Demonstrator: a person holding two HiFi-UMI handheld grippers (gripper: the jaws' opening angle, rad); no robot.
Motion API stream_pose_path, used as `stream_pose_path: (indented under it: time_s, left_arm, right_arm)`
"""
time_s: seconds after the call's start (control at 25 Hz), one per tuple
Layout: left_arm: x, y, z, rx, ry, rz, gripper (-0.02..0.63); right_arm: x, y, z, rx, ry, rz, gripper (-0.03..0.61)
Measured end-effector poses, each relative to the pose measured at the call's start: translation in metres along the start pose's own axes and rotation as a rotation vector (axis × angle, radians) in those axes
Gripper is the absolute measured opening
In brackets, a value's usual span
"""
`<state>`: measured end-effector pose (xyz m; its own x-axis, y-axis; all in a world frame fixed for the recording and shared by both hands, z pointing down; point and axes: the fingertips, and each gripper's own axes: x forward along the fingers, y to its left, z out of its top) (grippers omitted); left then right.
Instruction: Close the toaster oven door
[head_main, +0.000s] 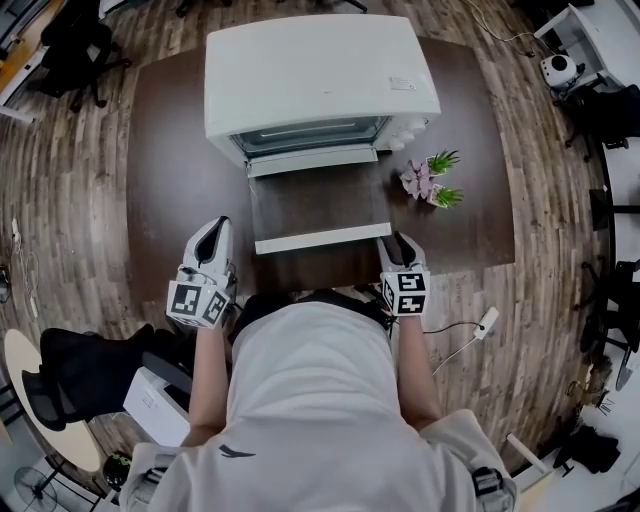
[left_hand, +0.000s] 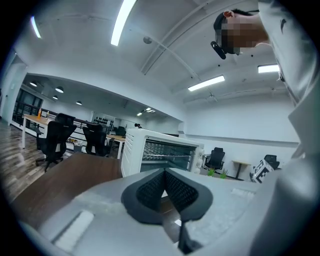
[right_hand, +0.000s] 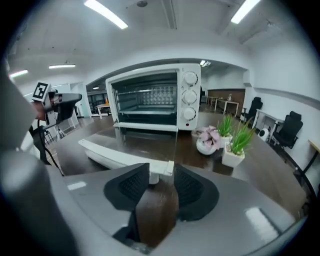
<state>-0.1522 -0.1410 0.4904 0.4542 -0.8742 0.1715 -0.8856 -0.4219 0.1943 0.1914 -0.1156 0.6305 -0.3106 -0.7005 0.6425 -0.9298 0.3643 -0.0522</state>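
The white toaster oven (head_main: 320, 80) stands at the back of the dark table (head_main: 170, 150), its glass door (head_main: 318, 205) folded down flat toward me. The door's white handle bar (head_main: 322, 239) runs along its near edge. My right gripper (head_main: 400, 243) sits at the handle's right end. In the right gripper view the gripper (right_hand: 161, 175) is open, with the handle's end (right_hand: 159, 169) just in front of the pads and no pad pressing on it. My left gripper (head_main: 213, 228) hovers left of the door, apart from it. Its pads (left_hand: 150, 187) meet at the tip with nothing between them.
Two small potted plants (head_main: 430, 180) stand right of the open door, near the oven's knobs (right_hand: 189, 95). A cable with a white plug (head_main: 485, 322) lies on the floor at right. Office chairs (head_main: 75, 40) and a white box (head_main: 160, 405) surround the table.
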Motion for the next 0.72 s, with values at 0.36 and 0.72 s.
stream_pose_path:
  time_s: [0.36,0.72]
  left_arm:
    - [-0.005,0.003,-0.002,-0.003,0.012,0.012,0.003]
    - [-0.008,0.005,-0.001,0.011,0.009,0.011,0.003]
  right_arm:
    - [0.036,0.007,-0.037,0.045,0.137,0.047,0.156]
    - [0.022,0.012,-0.011,-0.001,0.032,0.037,0.07]
